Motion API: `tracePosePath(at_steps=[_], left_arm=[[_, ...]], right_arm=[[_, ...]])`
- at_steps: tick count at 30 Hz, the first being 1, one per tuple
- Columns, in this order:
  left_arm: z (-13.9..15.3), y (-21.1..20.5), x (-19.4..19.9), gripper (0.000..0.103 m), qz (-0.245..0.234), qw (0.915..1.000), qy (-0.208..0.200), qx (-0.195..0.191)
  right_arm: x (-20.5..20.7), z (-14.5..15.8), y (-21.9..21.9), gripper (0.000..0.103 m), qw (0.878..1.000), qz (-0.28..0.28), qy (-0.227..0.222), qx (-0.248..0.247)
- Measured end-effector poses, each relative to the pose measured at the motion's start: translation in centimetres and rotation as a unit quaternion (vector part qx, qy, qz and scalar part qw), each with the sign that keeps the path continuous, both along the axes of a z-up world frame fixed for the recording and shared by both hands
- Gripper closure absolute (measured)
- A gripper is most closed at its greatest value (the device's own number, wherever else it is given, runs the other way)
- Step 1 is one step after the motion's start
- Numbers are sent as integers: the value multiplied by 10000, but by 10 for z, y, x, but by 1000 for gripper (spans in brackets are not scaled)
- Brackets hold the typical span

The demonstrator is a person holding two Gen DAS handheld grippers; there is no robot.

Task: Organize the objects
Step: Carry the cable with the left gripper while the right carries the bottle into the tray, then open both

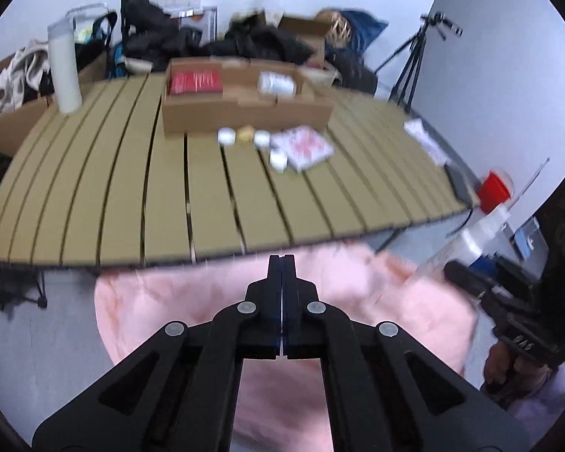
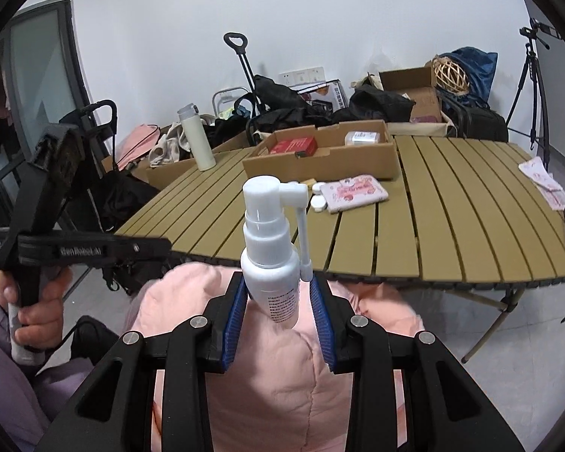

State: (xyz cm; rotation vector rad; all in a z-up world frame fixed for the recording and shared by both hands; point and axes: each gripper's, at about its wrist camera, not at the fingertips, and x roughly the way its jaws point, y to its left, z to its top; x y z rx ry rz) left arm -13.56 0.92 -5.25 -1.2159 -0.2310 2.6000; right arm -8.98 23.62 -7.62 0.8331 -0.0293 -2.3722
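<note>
Bottle [image 2: 273,260], a white spray bottle with a side nozzle arm, sits upright in the right claw [image 2: 278,297], whose blue pads [image 2: 234,312] are clamped on its lower body. It hangs over a pink padded lap, short of the counter [image 2: 452,218] edge. The left claw [image 1: 281,263] is pressed together on nothing, also off the counter.

The grip is low on the bottle and most of its height stands above the pads, so a quick swing toward the box [image 2: 320,165] could tip it forward or let it pivot in the pads. The smooth round body would likely slip if the squeeze eases.

The thin nozzle arm [image 2: 303,233] hangs down beside the right pad; I judge it could snag on the box wall or the counter edge on the way in and twist the bottle loose.

Small white jars [image 2: 318,199] and a patterned pouch [image 2: 354,194] lie just in front of the box, so a low approach may knock them about. Inside the box a red pack [image 2: 293,147] and a white pack [image 2: 361,137] already take space; a careless drop could land the bottle on them and leave it tilted.
</note>
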Motion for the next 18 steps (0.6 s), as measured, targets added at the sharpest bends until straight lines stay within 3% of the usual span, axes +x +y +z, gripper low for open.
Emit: tracePosePath(at_steps=[5, 9, 10, 11, 13, 16, 18], left_arm=[[33, -6, -43, 103, -15, 9992, 386, -94], [29, -21, -74, 103, -7, 9999, 144, -60], [16, -18, -76, 95, -172, 9997, 3, -182], [-4, -14, -76, 68, -375, 9984, -270, -316], [-52, 1, -66, 31, -744, 9914, -933, -541], [-96, 20, -41, 31, -1239, 9777, -1606, -541], [-115, 21, -26, 33, -1047, 9752, -1934, -266]], right_arm=[[-49, 26, -4, 66, 9999, 32, 97, 29], [-93, 50, -9, 66, 9998, -7, 181, 126], [-99, 54, -10, 66, 9997, 34, 197, 131], [-104, 55, -11, 66, 9997, 86, 213, 130], [-111, 45, -15, 66, 9996, 271, 84, 87], [-110, 15, -19, 66, 9990, 347, -296, -31], [-102, -6, -21, 66, 9977, 365, -562, -54]])
